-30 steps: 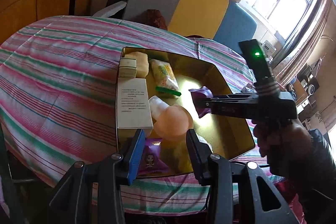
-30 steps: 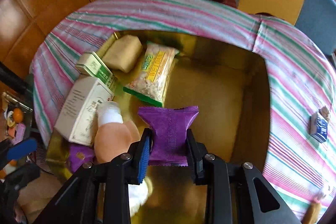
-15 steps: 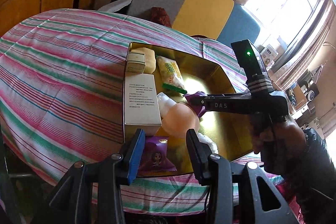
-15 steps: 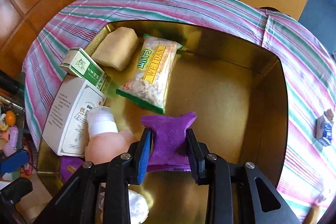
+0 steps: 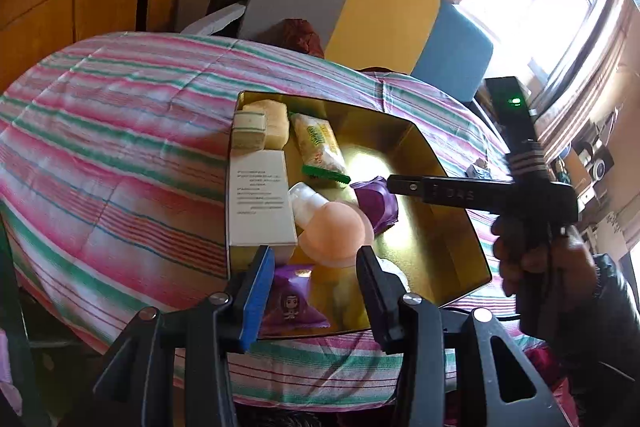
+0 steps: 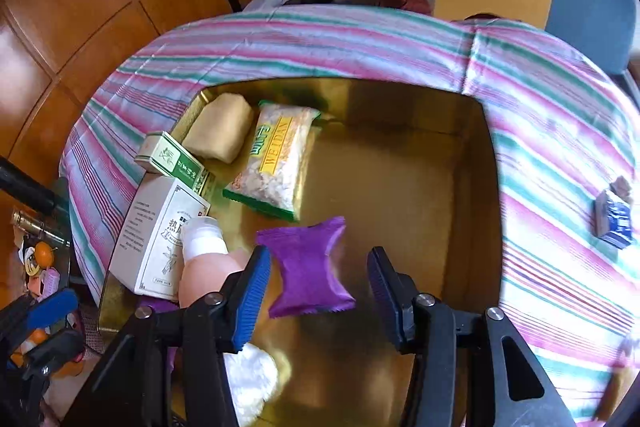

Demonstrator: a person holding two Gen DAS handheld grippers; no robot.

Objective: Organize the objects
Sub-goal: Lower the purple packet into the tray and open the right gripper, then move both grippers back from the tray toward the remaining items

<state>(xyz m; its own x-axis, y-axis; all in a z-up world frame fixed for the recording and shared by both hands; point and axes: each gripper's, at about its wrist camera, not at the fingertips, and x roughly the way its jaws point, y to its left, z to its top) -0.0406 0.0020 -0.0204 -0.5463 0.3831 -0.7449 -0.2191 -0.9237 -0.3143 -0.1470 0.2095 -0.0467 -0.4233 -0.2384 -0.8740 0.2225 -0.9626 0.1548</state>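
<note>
Gold tray [image 6: 480, 187] on the striped tabletop [image 6: 560, 131] holds, along its left side, boxes [image 6: 160, 239] and a bottle [image 6: 204, 259]; the purple packet [image 6: 308, 267] lies mid-floor between the wide right tongs [image 6: 318, 291], untouched. Bare floor spreads rightward. Left tongs [image 5: 316, 283] hang wide, empty.

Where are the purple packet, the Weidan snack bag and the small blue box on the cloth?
purple packet [image 6: 309, 267]: right wrist view, middle of its wrapper.
Weidan snack bag [image 6: 276, 163]: right wrist view, yellow label.
small blue box [image 6: 614, 221]: right wrist view, its front face.
</note>
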